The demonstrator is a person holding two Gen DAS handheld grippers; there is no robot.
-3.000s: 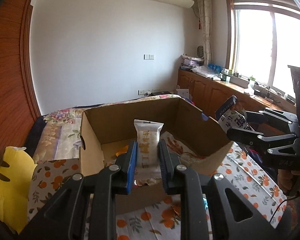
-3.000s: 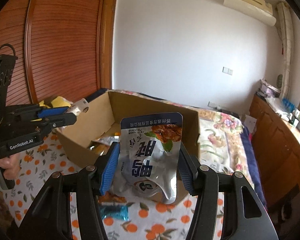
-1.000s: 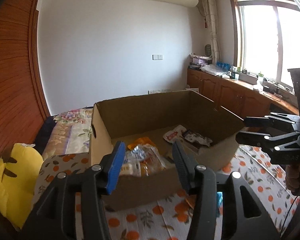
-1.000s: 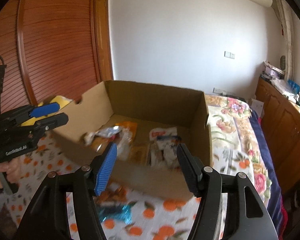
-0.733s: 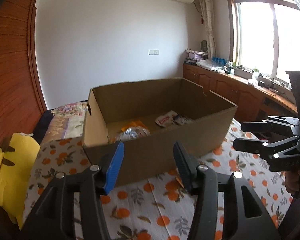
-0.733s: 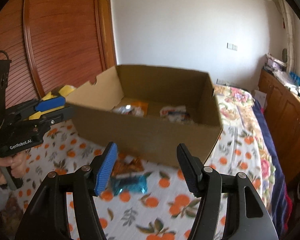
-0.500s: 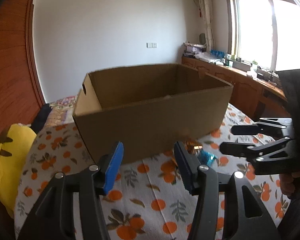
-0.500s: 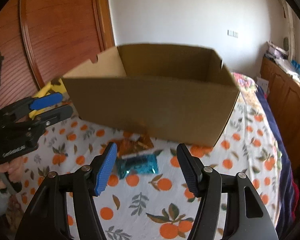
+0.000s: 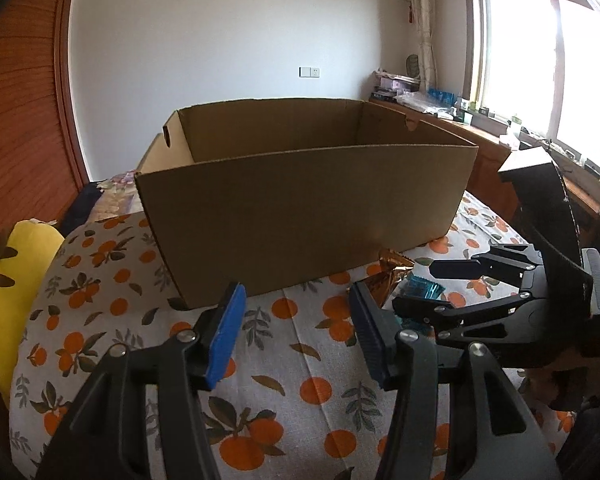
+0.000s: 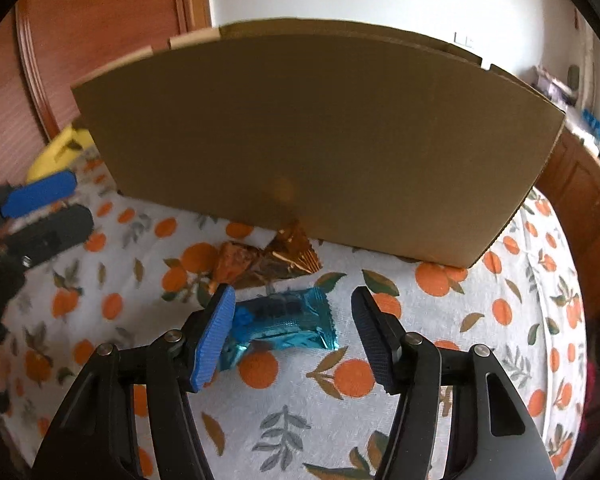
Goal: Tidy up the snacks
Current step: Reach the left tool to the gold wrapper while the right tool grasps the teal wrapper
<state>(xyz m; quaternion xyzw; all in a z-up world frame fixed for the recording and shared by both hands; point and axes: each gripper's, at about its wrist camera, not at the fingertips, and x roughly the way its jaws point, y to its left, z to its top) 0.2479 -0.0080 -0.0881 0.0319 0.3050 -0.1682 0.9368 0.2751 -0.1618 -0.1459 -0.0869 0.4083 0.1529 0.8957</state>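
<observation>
Orange-print cloth (image 9: 300,344) is covering the surface, window glaring upper right. Box (image 9: 300,216) is hiding its contents. Left gripper (image 9: 296,334) and right gripper (image 10: 294,336) are hanging released; blue packet (image 10: 284,322) is lying lower centre, gold wrapper (image 10: 264,260) half tucked under the box.

Blue snack pkt (image 10: 284,320) flat on cloth, gold wrapper (image 10: 266,258) beside, by cardboard box (image 10: 311,136).

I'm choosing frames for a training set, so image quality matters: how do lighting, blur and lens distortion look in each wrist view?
Left wrist view: the window is blown out with glare, the cardboard box is sharp, and its edges bow from the fisheye. Right wrist view: softer, with the left tongs blurred at the frame edge; the blue snack packet stays readable, and the box wall curves strongly.
</observation>
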